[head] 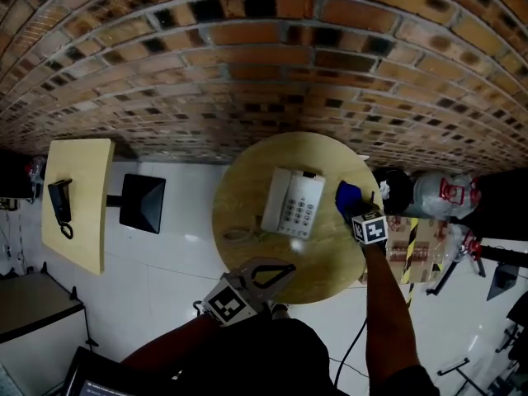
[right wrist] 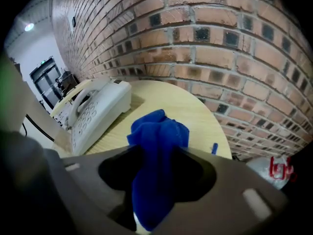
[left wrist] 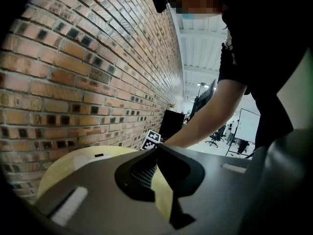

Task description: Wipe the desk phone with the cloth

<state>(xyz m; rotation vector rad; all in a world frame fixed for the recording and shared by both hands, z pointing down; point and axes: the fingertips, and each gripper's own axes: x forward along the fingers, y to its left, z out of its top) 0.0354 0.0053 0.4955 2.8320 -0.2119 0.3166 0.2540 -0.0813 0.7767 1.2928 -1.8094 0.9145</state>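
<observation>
A white desk phone [head: 294,203] lies in the middle of a round wooden table [head: 247,180]; in the right gripper view the phone [right wrist: 93,114] is to the left. Just right of it is a bunched blue cloth [head: 347,198]. My right gripper [head: 356,213] is over that cloth, and in its own view the cloth [right wrist: 156,146] fills the gap between the jaws, which are shut on it, with its far end on the tabletop [right wrist: 195,111]. My left gripper [head: 289,267] hovers at the table's near edge, apart from the phone, its jaws [left wrist: 157,151] shut with nothing between them.
A brick wall [head: 264,56] runs behind the table. A rectangular wooden table [head: 82,221] with a black handset [head: 60,205] stands at the left, a black square stool [head: 142,203] beside it. Bags and boxes [head: 441,196] crowd the right. A small blue item [right wrist: 214,148] lies near the table's edge.
</observation>
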